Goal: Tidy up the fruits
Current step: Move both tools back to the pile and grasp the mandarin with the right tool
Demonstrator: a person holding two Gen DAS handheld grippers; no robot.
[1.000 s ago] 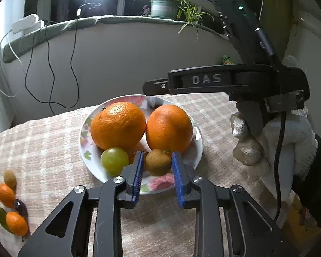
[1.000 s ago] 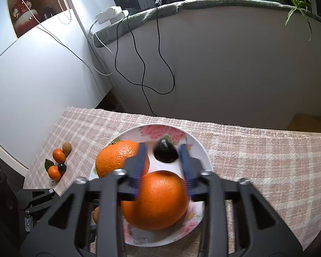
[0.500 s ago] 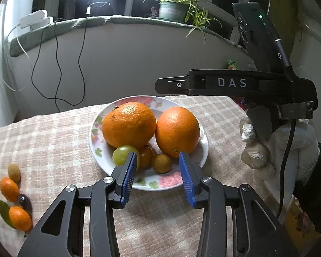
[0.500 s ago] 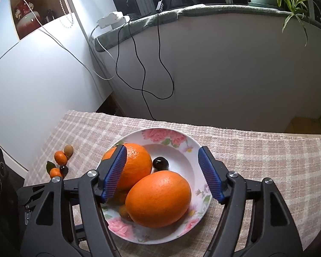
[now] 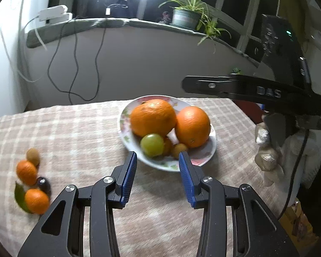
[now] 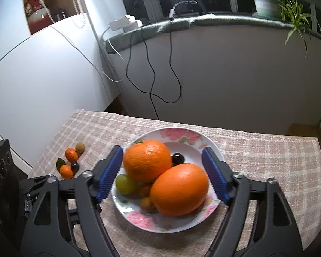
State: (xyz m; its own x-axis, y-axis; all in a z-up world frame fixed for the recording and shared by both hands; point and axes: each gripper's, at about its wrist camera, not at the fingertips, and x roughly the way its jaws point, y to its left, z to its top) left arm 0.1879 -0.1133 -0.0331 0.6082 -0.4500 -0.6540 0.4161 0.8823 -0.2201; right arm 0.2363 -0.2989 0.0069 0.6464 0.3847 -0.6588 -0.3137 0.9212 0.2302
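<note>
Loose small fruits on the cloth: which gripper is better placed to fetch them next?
Probably the left gripper: it is open and empty, and the small fruits lie on its side; the right gripper hovers over the plate.

left claw [image 5: 157, 171] let go of small brown fruit [image 5: 179, 149], backed off; right claw [image 6: 162, 173] jaws just opening, seemingly empty.

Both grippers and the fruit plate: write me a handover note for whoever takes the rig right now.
Left gripper: open, empty, at the near rim of the plate.
Right gripper: fingers have just been opening, wide around the plate, gripping nothing.
On the plate: two oranges, a green grape, a dark grape, small brown fruits.
Left: the small fruits on the tablecloth.
</note>
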